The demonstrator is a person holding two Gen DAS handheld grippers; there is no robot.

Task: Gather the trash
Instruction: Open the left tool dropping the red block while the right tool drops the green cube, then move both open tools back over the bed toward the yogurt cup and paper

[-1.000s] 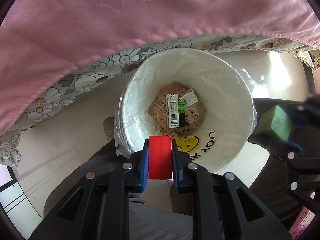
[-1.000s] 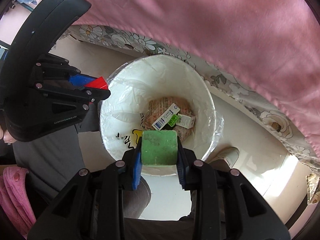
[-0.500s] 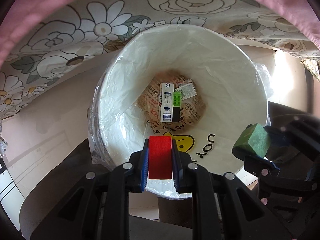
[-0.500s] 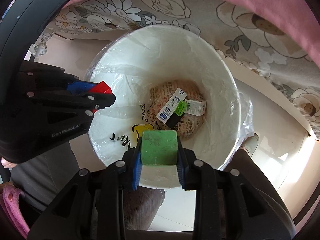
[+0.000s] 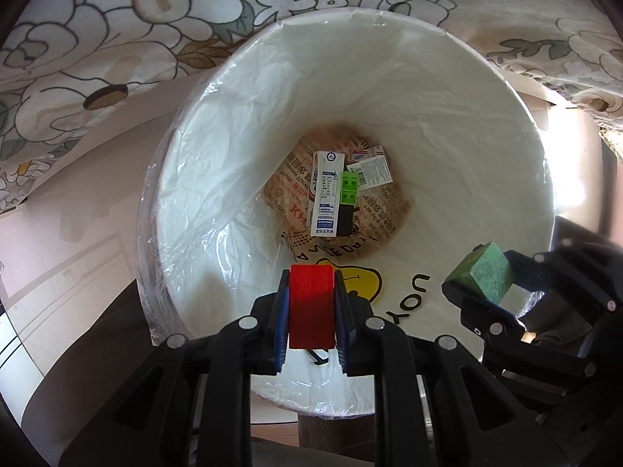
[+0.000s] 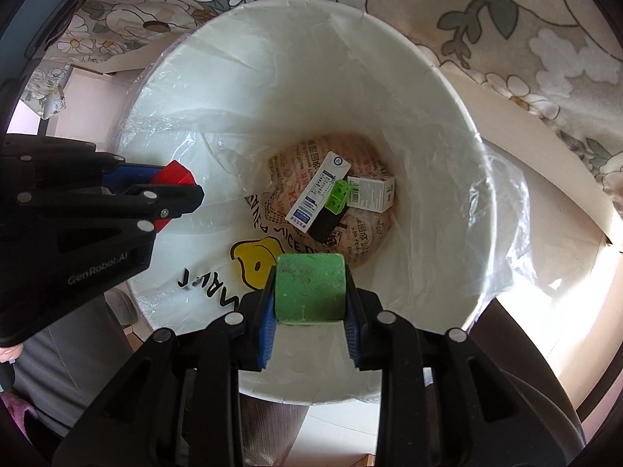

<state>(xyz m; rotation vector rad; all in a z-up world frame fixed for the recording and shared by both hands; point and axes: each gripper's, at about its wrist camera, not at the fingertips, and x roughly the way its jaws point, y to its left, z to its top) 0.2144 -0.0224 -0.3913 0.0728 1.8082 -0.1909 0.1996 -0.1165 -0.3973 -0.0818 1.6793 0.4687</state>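
Both hand-held grippers are closing over the bin point(image 5: 409, 89): left hand-held gripper point(image 5: 311, 311) is clamping a light, rigid red block point(image 5: 311, 303), right hand-held gripper point(image 6: 309, 295) squeezing a soft green sponge point(image 6: 309, 288) by its sides.

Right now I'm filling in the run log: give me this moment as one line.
left tongs: shut on red block | right tongs: shut on green block | both over lined bin | nothing dropped yet

A beige floral cloth point(image 5: 128, 35) w/ white daisies & grey-green leaves filled the top of both views, hanging down behind. Below it, pale floor point(image 5: 50, 241) showed at left of the left-wrist frame, w/ thin dark lines near the lower-left edge. Strong sunlight point(image 6: 584, 272) washed out the floor at right of the right-wrist frame.
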